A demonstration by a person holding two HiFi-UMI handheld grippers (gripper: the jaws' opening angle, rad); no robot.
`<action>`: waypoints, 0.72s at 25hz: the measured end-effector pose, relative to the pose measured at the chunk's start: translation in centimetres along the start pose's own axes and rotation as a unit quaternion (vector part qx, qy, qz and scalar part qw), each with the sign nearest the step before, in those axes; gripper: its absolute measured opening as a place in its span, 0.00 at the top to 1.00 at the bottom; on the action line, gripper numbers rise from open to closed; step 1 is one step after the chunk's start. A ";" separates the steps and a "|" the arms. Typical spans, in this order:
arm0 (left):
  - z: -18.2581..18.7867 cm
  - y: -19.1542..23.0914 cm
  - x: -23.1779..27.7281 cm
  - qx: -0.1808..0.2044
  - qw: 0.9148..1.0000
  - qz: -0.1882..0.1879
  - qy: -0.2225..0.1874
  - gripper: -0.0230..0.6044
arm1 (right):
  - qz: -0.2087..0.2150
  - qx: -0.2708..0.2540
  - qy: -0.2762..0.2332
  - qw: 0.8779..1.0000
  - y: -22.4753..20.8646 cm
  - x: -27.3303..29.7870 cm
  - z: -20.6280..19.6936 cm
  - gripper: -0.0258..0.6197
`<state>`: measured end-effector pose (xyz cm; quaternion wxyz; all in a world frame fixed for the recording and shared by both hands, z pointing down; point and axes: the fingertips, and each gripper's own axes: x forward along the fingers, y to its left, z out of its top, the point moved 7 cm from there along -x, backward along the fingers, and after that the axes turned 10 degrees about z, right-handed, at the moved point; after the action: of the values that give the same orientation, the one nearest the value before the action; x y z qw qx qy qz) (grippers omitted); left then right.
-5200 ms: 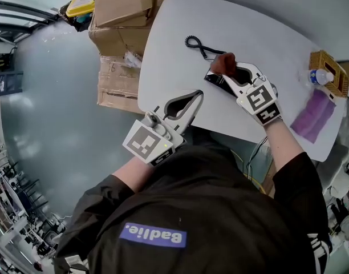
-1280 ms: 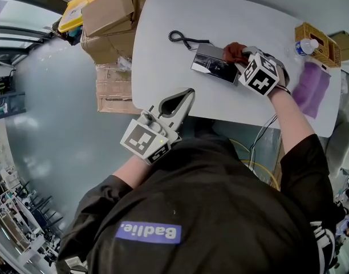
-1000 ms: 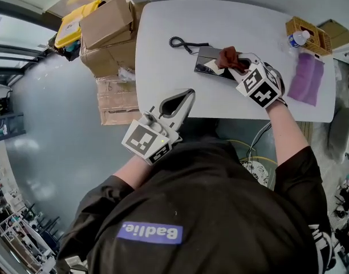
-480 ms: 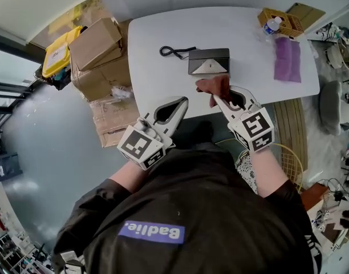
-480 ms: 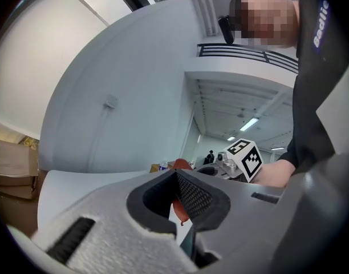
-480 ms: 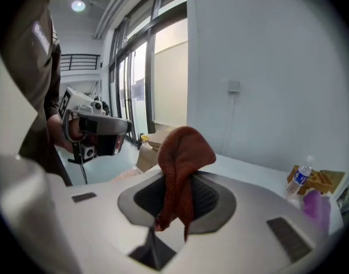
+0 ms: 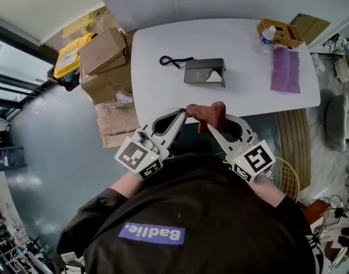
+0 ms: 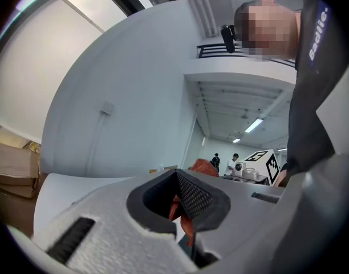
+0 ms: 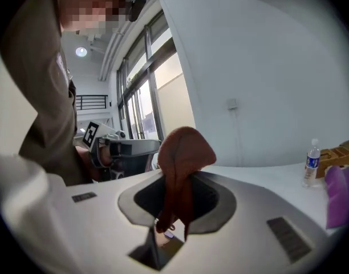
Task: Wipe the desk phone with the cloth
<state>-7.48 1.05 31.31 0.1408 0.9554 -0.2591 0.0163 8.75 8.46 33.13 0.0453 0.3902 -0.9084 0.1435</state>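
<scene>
The dark desk phone [image 7: 204, 72] lies on the white table [image 7: 248, 96], its coiled cord [image 7: 171, 60] trailing left. Both grippers are held off the table's near edge, well short of the phone. A brown cloth [image 7: 206, 112] hangs bunched between them. My right gripper [image 7: 210, 123] is shut on the cloth [image 9: 183, 158], which rises as a hump above its jaws. My left gripper [image 7: 185, 114] touches the cloth's left end, and a reddish strip of cloth [image 8: 182, 209] sits between its closed jaws [image 8: 183, 218].
A purple cloth [image 7: 285, 68] lies at the table's right end, beside a wicker basket [image 7: 281, 34] and a water bottle [image 7: 267, 35]. Cardboard boxes [image 7: 103, 50] and a yellow-lidded bin [image 7: 70, 56] stand on the floor left of the table.
My right gripper lifted the cloth off the phone and drew it back past the table's near edge. The left gripper came in and closed on the cloth's other end.
</scene>
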 end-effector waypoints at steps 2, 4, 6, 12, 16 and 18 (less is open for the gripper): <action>0.3 -0.8 0.2 -0.001 1.000 0.004 -0.005 0.95 | 0.010 -0.002 -0.017 1.000 0.2 -1.0 0.4 0.84; 0.4 -1.6 0.3 -0.001 1.000 0.008 -0.010 0.95 | 0.020 -0.016 -0.027 0.999 0.4 -1.7 0.6 0.84; 0.2 -2.2 0.3 -0.002 1.000 0.010 -0.011 0.95 | 0.026 -0.027 -0.036 0.999 0.5 -2.1 0.9 0.84; -0.2 -3.9 -0.2 0.003 1.000 0.009 -0.014 0.95 | 0.034 -0.043 -0.051 0.997 1.5 -2.9 1.2 0.84; -0.1 -4.3 -0.6 0.007 1.000 0.009 -0.017 0.95 | 0.031 -0.044 -0.052 0.997 1.7 -3.2 1.4 0.84; -0.1 -4.3 -0.7 0.012 1.000 0.008 -0.019 0.95 | 0.028 -0.044 -0.052 0.997 1.7 -3.3 1.3 0.84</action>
<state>-5.90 4.99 30.21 0.1241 0.9551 -0.2692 0.0021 9.82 11.47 30.83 0.0105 0.3691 -0.9255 0.0844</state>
